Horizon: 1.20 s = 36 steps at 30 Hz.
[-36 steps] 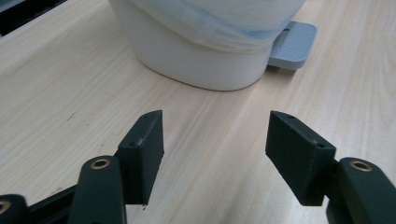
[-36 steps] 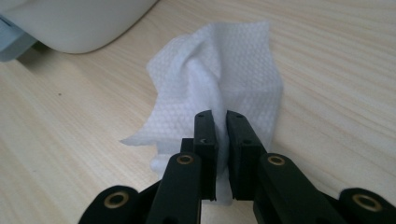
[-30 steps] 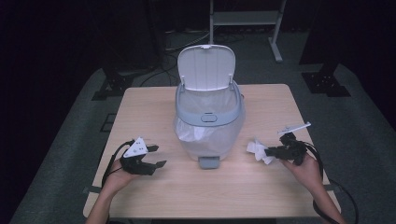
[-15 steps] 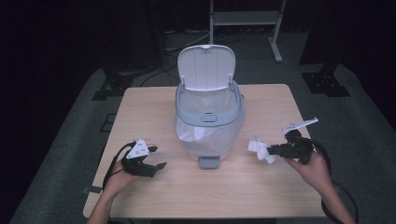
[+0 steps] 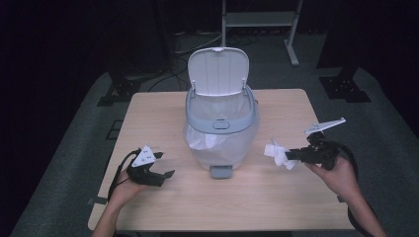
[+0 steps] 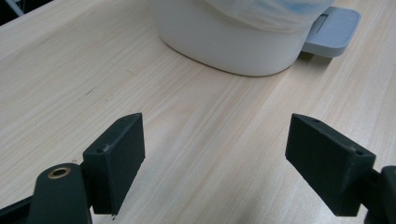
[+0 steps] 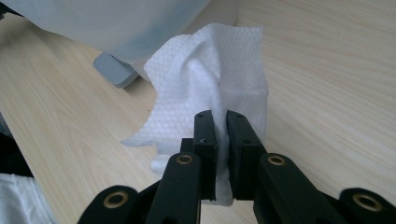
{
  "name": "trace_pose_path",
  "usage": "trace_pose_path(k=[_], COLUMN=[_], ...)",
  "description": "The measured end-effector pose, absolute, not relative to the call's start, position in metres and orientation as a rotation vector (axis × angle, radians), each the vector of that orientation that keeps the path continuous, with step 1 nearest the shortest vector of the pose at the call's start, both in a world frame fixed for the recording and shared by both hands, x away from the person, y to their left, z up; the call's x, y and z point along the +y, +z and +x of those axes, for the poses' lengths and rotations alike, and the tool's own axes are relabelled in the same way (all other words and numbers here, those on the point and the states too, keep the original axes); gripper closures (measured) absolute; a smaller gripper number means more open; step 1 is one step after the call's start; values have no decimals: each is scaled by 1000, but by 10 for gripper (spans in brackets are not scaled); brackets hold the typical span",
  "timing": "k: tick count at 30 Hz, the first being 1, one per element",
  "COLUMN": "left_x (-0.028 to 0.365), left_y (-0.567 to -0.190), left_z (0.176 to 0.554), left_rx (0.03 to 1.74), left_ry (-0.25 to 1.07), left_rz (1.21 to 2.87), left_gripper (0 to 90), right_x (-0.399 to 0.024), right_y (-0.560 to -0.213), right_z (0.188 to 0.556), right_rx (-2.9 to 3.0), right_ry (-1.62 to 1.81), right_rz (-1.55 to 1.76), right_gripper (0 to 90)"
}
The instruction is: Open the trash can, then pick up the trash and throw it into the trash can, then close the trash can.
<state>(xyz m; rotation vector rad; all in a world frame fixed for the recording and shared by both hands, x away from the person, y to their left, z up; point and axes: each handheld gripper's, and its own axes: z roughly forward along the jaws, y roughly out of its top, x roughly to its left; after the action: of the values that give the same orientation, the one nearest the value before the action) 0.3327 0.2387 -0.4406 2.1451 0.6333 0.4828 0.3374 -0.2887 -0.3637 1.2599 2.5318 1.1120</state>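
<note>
- My right gripper [image 5: 291,154] is clamped on the crumpled paper towel [image 7: 210,88]; I'd lift it above the pedal bin's [image 5: 222,129] rim before releasing.
- My left gripper [image 5: 163,165] has just been opening and holds nothing; I'd keep it parked.

Left hand [image 5: 129,183] enters from 7 o'clock, holding the black two-jaw left gripper [image 5: 157,168] low, jaws pointing toward 3 o'clock; they've just been opening, now wide apart with nothing between. Right hand [image 5: 337,174] enters from 5 o'clock, black two-jaw right gripper [image 5: 289,154] pointing toward 9 o'clock, jaws clamped nearly together.
</note>
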Motion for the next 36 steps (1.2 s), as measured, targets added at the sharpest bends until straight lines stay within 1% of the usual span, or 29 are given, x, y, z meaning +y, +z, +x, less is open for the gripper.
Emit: trace_pose_path(k=[12,25,36], left_x=[239,240,241], left_y=[-446,-445,-444], left_z=[335,332,328], left_rx=[654,645,644], left_ry=[494,501,509], left_rz=[2161,2156,2167], left_gripper=[175,175,175], right_x=[-291,-286,-288], right_y=[-337,-296,-274], right_z=[336,335,330], right_rx=[2538,2550,2540], right_ry=[1149,1126,1126], right_rz=[1228,1158,1121], right_gripper=[826,826,825])
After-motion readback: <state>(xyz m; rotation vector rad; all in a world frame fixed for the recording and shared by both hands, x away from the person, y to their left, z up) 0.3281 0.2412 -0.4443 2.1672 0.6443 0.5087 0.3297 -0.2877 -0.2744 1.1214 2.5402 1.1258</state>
